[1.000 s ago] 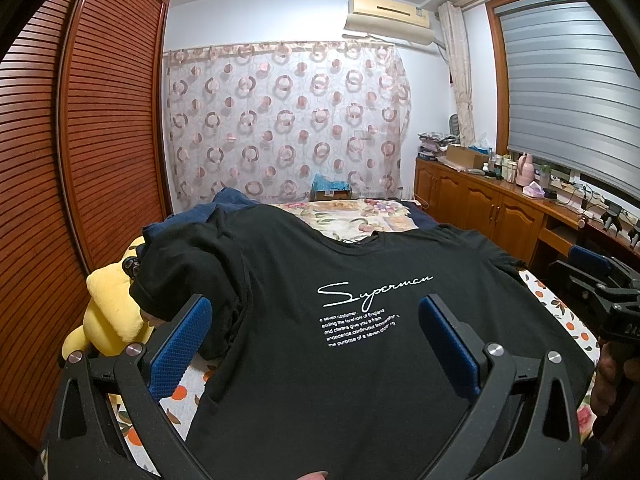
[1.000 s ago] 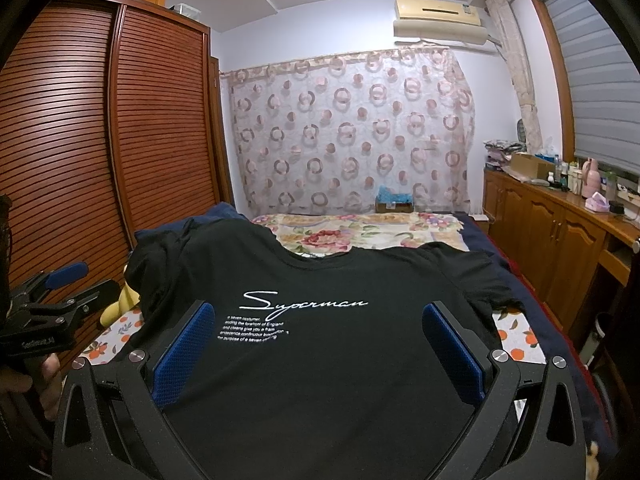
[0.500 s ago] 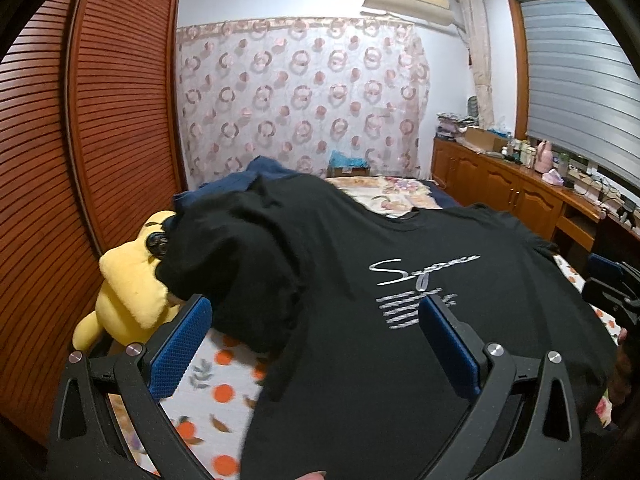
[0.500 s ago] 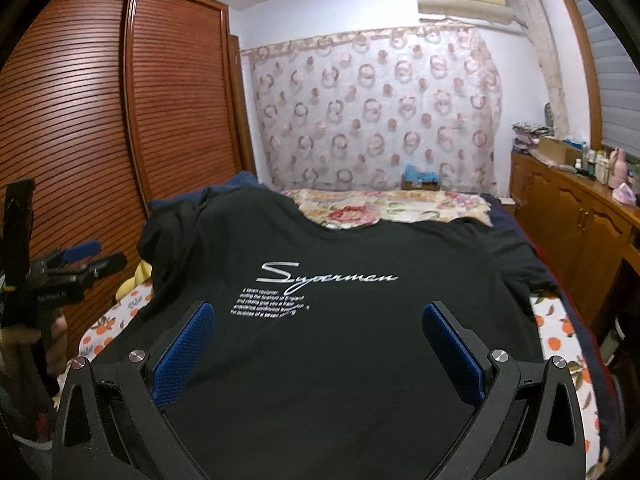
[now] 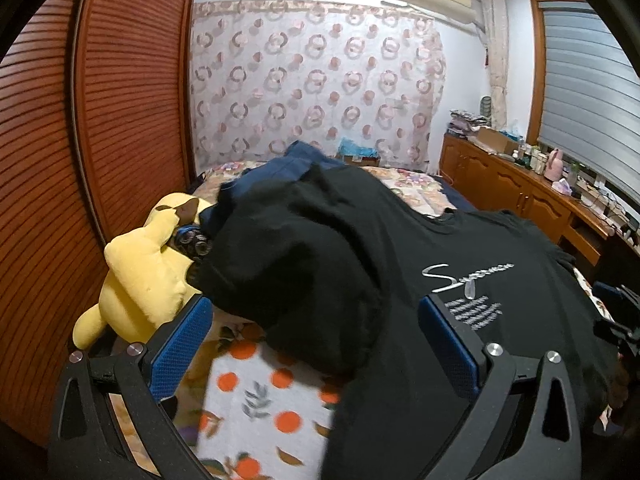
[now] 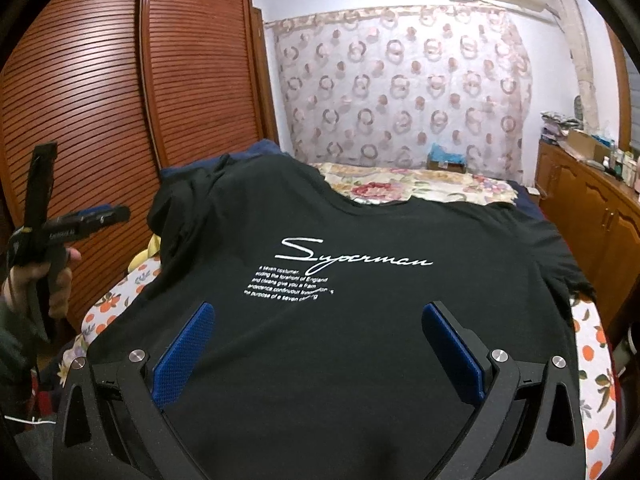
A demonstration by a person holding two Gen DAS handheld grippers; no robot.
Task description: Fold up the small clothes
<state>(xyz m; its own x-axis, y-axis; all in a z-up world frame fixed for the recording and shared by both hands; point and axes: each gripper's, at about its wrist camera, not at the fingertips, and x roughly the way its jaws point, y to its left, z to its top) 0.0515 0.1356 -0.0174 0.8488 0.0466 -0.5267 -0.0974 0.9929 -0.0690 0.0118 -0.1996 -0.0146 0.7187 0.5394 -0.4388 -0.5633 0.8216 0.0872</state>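
Lying front-up on the orange-print bed point(image 5: 256, 408), black cotton printed T-shirt point(image 6: 360, 320); both hand-held grippers, left point(image 5: 316, 344) and right point(image 6: 318, 350), open, empty; risk: bunched left sleeve point(image 5: 288, 264) folding crooked.

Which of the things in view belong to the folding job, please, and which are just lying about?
Part of the job:
black T-shirt, spread on the bed
left gripper, open
right gripper, open

Just lying about:
yellow plush toy
dark blue garment
floral quilt
orange-print sheet
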